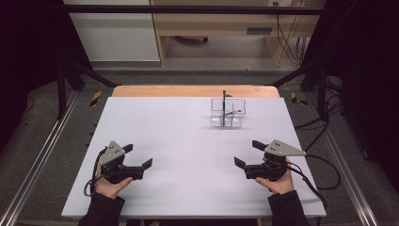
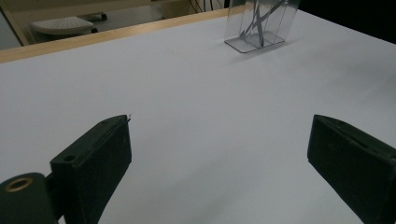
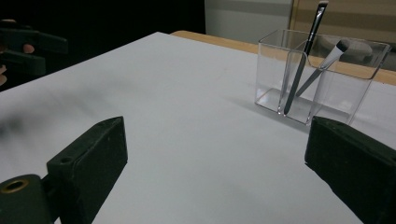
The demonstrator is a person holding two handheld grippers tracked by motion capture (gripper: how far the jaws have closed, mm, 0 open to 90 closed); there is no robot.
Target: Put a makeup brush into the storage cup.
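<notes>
The left gripper point(image 1: 139, 156), held in a hand point(image 1: 110, 184) at the near left of the white rectangular desk point(image 1: 179, 141), has its two black jaws spread wide with nothing between them; in the left gripper view only bare desk lies between the jaws. The right gripper point(image 1: 246, 153), held in the other hand point(image 1: 281, 182) at the near right of the desk, is likewise spread wide and holds nothing. Both grippers sit low over the desk surface, well apart from each other, and each carries a grey three-cornered plate on top. The clear plastic compartmented organiser box point(image 1: 227, 113) stands upright toward the far edge of the desk, right of its middle, well apart from both grippers and nearer to the right one. Inside the box two slim dark-handled makeup brushes lean: a long one point(image 3: 303, 58) rises well above the rim, and a shorter one point(image 3: 324, 65) tilts across the neighbouring compartment.
</notes>
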